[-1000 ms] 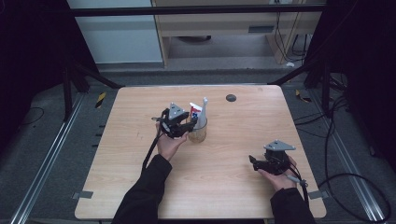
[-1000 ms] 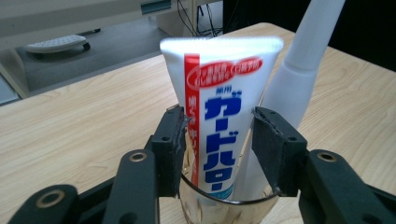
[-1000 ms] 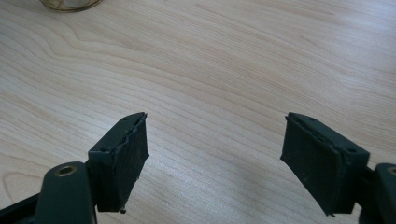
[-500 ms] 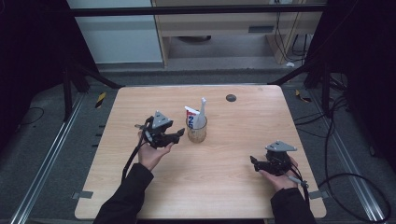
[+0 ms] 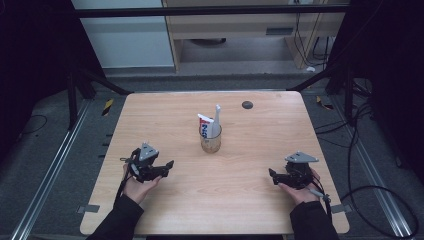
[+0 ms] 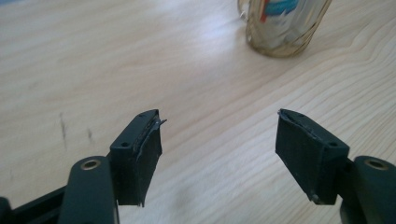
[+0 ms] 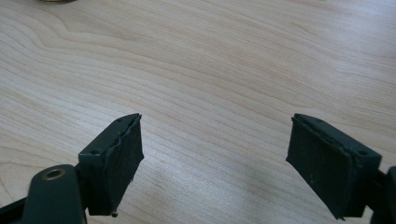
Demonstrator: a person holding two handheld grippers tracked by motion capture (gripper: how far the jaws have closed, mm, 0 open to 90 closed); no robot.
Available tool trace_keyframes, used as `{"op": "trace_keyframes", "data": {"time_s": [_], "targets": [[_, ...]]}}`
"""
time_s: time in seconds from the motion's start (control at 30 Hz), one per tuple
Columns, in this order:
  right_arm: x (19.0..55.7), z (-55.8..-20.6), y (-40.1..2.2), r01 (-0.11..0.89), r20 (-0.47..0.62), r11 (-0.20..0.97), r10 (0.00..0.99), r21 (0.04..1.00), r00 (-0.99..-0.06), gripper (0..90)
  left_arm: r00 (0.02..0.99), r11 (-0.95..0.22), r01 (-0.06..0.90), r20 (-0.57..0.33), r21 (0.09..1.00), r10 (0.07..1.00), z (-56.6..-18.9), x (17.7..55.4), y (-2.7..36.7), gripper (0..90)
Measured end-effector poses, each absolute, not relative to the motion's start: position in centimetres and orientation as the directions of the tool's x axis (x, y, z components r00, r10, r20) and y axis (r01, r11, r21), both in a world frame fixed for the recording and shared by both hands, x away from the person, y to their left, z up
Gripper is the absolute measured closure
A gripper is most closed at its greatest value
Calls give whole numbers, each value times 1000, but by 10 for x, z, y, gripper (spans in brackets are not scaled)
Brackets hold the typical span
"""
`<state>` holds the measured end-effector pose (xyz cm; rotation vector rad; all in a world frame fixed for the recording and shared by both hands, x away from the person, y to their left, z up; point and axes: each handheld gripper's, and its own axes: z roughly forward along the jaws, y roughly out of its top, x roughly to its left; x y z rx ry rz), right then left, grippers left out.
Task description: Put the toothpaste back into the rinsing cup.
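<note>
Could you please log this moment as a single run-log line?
left gripper: jaws just opened, empty, drawn back from cup | cup: upright mid-table, holds toothpaste tube | right gripper: open, empty, near table edge

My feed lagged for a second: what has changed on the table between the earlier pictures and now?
The left tongs have drawn back from the glass cup toward the person's near left, their jaws just opening with nothing between them. The cup, with its toothpaste tube and white toothbrush, stayed put. The right tongs kept still, open.

wooden table (image 5: 165, 115) — small dark disc (image 5: 247, 104), far edge
</note>
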<state>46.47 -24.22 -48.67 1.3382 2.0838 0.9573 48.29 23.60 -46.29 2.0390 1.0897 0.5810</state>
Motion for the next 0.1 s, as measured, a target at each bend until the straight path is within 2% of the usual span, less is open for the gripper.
{"op": "trace_keyframes", "data": {"time_s": [0.1], "targets": [[464, -486, -242, 580, -22, 273, 915, 767, -402, 169, 521, -364, 529, 46, 767, 852, -470, 480, 244, 288]]}}
